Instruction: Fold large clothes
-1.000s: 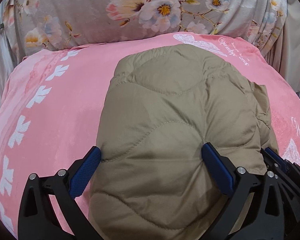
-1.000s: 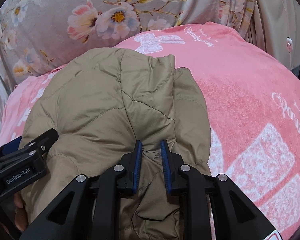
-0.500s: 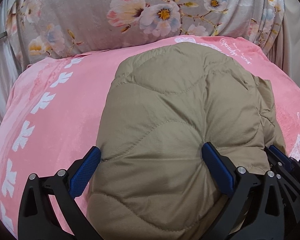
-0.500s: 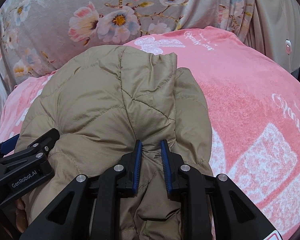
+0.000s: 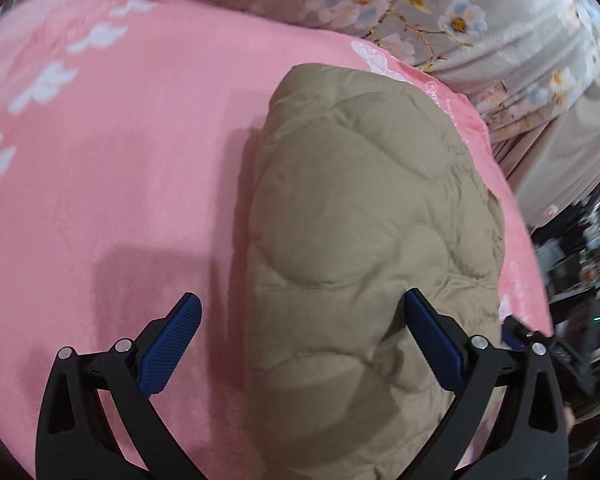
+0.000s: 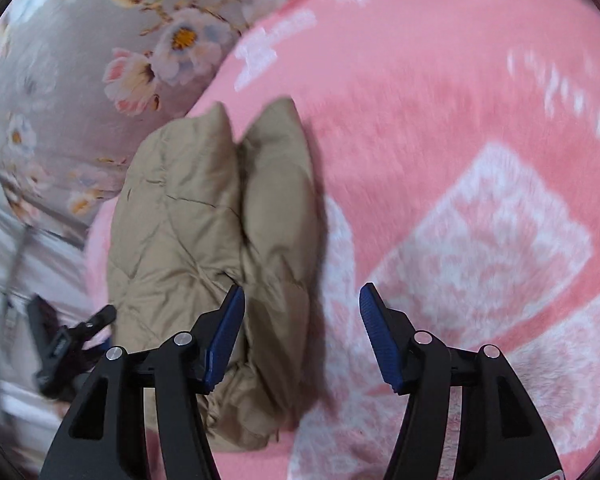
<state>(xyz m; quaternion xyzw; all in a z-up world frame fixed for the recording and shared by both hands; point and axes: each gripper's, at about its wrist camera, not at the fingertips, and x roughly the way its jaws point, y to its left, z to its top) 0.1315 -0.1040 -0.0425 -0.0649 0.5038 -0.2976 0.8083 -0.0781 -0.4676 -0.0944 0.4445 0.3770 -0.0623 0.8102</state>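
Observation:
A folded tan quilted jacket (image 5: 364, 240) lies as a puffy bundle on the pink blanket (image 5: 120, 160). My left gripper (image 5: 304, 340) is open, its right finger resting against the bundle's near end and its left finger over the blanket. In the right wrist view the jacket (image 6: 212, 248) lies to the left. My right gripper (image 6: 300, 336) is open and holds nothing, its left finger beside the jacket's right edge and its right finger over the blanket (image 6: 460, 120). The left gripper (image 6: 68, 344) shows at the lower left there.
Grey floral bedding (image 5: 440, 4) lies behind the blanket and shows again in the right wrist view (image 6: 80, 60). The blanket's edge drops off at the right, with dark room clutter (image 5: 580, 272) beyond. Both views are motion-blurred.
My right gripper has opened and let go of the jacket fold, and swung right. My left gripper has shifted left, so the bundle now sits right of its centre.

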